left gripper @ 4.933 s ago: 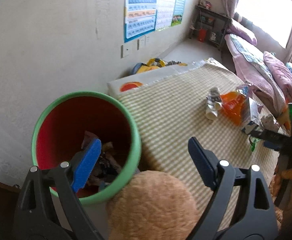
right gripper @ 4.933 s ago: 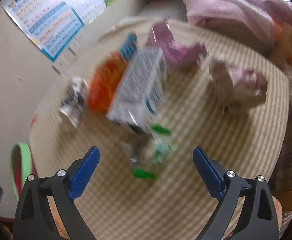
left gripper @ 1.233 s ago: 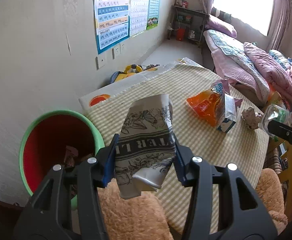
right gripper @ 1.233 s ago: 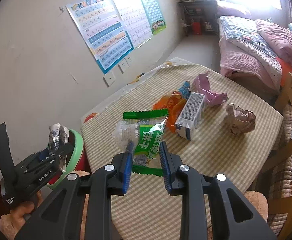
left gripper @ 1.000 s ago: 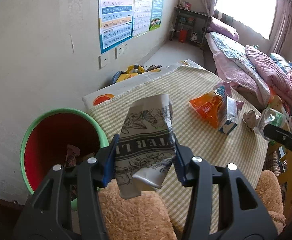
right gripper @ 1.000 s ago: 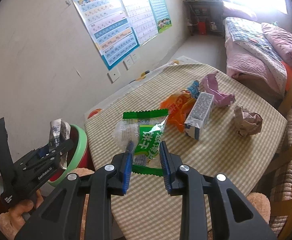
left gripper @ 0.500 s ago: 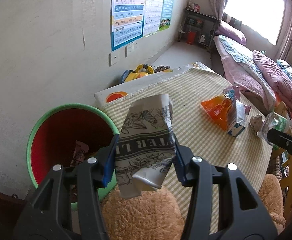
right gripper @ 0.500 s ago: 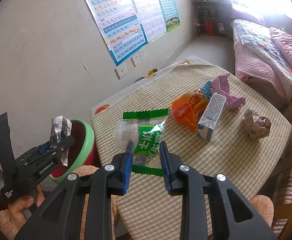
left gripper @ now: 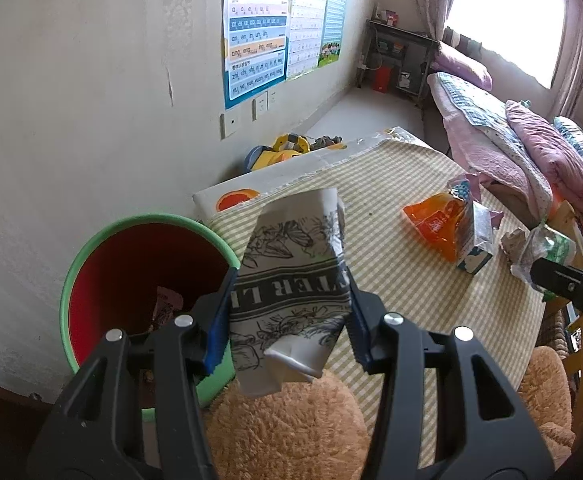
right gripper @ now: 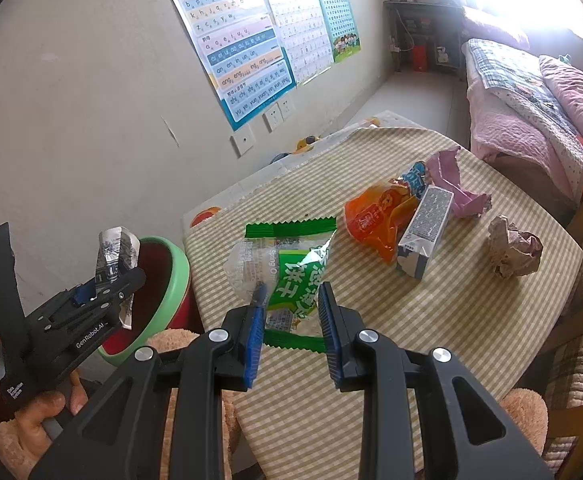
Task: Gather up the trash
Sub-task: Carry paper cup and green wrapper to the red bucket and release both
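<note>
Gripping left gripper (left gripper: 287, 320): crushed paper cup (left gripper: 291, 280), near bin (left gripper: 91, 248) rim; early release risks missing.
Gripping right gripper (right gripper: 291, 332): green wrapper (right gripper: 291, 272); thin film, possible slipping.

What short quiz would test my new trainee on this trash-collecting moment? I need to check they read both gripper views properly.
1. True or false: both grippers hold trash.
2. What does the left gripper grip?
3. How many trash items lie on the table: A two, B four, C six?

Key:
1. True; the right gripper grips the green snack wrapper.
2. The crushed printed paper cup, near the bin.
3. B.
</note>
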A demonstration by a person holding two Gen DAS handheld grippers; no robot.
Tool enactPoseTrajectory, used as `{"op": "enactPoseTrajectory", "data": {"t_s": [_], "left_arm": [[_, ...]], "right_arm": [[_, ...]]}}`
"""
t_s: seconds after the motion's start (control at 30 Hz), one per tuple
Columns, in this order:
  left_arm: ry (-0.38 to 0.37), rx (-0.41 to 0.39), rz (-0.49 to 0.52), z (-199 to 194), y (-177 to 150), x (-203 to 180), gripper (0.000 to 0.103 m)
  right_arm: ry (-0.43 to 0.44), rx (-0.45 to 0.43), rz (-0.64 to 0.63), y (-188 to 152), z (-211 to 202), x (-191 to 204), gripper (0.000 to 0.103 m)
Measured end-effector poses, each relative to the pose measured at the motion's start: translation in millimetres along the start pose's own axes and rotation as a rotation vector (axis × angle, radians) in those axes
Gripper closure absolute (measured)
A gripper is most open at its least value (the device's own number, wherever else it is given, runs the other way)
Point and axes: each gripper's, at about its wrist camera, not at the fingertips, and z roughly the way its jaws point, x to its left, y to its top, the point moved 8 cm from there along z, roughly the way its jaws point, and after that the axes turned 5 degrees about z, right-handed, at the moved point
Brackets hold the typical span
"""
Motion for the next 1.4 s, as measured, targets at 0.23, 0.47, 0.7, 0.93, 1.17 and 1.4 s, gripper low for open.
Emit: {"op": "enactPoseTrajectory", "data": {"t_s": [0.23,0.47,0.7,0.93,1.17,1.4], "left_arm": [[0.010,0.002,-0.029,2,-3,14,0.056],[0.039,0.002,-0.069,2,-7,40,0.056],[0.071,0.012,-0.124,2,-17,72,0.056],[0.118,0.017,-0.186,2,-27,109,0.056],[0.165,0.038,-0.249,3,-43,146,0.056],[0.177,0.062,-0.291,8,-54,169,0.056]], "right_arm": [[-0.007,0.010,-0.026,0,5,10,0.077],[0.000,0.032,-0.063,-3,14,27,0.077],[0.019,0.069,-0.111,-10,31,53,0.077],[0.052,0.105,-0.163,-16,49,84,0.077],[0.099,0.149,-0.218,-23,72,122,0.076],[0.144,0.173,-0.267,-25,91,160,0.076]]}}
